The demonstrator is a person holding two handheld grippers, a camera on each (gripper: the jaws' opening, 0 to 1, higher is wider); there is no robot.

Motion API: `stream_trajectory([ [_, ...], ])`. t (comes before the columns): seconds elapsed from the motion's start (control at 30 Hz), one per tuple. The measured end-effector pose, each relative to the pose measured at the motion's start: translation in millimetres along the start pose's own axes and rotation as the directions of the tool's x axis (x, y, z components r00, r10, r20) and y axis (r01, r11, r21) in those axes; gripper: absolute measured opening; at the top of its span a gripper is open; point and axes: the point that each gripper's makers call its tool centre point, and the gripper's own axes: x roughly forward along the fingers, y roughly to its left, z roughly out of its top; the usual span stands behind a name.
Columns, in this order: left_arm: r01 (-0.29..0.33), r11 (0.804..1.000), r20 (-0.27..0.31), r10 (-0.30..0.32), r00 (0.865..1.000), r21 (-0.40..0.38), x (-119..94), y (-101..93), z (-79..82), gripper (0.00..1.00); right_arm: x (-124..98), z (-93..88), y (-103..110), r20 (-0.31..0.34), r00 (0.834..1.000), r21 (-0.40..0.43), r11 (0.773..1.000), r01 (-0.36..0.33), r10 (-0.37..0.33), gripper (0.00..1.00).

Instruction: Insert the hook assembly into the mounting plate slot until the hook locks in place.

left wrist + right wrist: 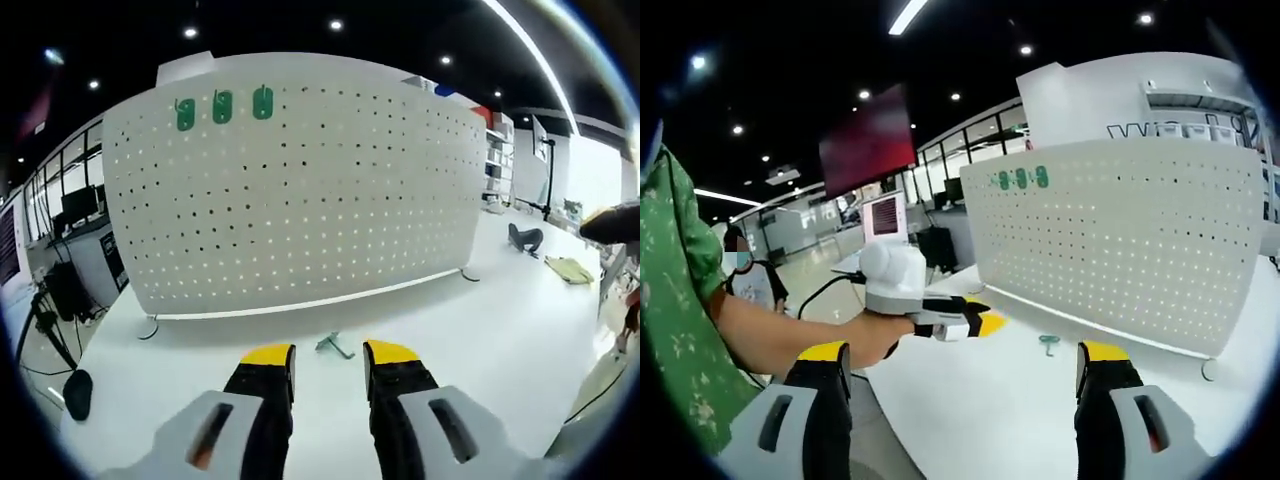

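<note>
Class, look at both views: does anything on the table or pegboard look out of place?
One green hook lies loose on the white table, while three green hooks hang on the pegboard. Nothing looks damaged.

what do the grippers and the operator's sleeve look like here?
Left gripper: two black jaws with yellow tips on light grey housings with dark slots. Right gripper: the same build, black jaws, yellow tips, grey housings. In the right gripper view the left gripper has a white rounded body. The person wears a green patterned short sleeve.
</note>
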Motion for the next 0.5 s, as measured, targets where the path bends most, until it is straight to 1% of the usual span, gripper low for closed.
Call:
stream_trajectory([
  [0.13, 0.005, 1.000, -0.002, -0.005, 1.000, 0.007, -2.1, 0.5, -0.5, 0.28, -1.1, -0.8, 3.3, 0.004, 1.000, 0.002, 1.000, 0.003, -0.003, 0.96],
  [0.23, 0.014, 1.000, -0.001, -0.014, 1.000, 0.026, -1.5, 0.7, 1.6, 0.28, -0.8, -0.6, 4.5, 0.010, 1.000, 0.006, 1.000, 0.005, -0.006, 0.96],
  [0.3, 0.030, 0.999, -0.005, -0.030, 1.000, 0.040, 0.0, -0.6, 3.8, 0.28, -0.5, -0.2, 4.6, 0.015, 1.000, 0.009, 1.000, 0.009, -0.009, 0.96],
  [0.37, 0.062, 0.996, -0.018, -0.061, 0.998, 0.063, 4.1, -3.3, 5.2, 0.28, 0.0, 0.3, 4.2, 0.019, 1.000, 0.012, 1.000, 0.013, -0.013, 0.95],
  [0.43, 0.089, 0.992, -0.029, -0.086, 0.996, 0.094, 8.6, -5.4, 5.7, 0.28, 0.5, 0.9, 4.0, 0.024, 1.000, 0.014, 1.000, 0.017, -0.017, 0.95],
  [0.47, 0.106, 0.986, -0.043, -0.102, 0.994, 0.127, 11.6, -6.4, 4.6, 0.28, 0.8, 1.0, 3.7, 0.026, 0.999, 0.017, 1.000, 0.020, -0.020, 0.95],
  [0.5, 0.113, 0.983, -0.047, -0.108, 0.993, 0.142, 13.6, -6.4, 4.3, 0.27, 1.4, 1.0, 2.6, 0.028, 0.999, 0.019, 0.999, 0.025, -0.026, 0.95],
])
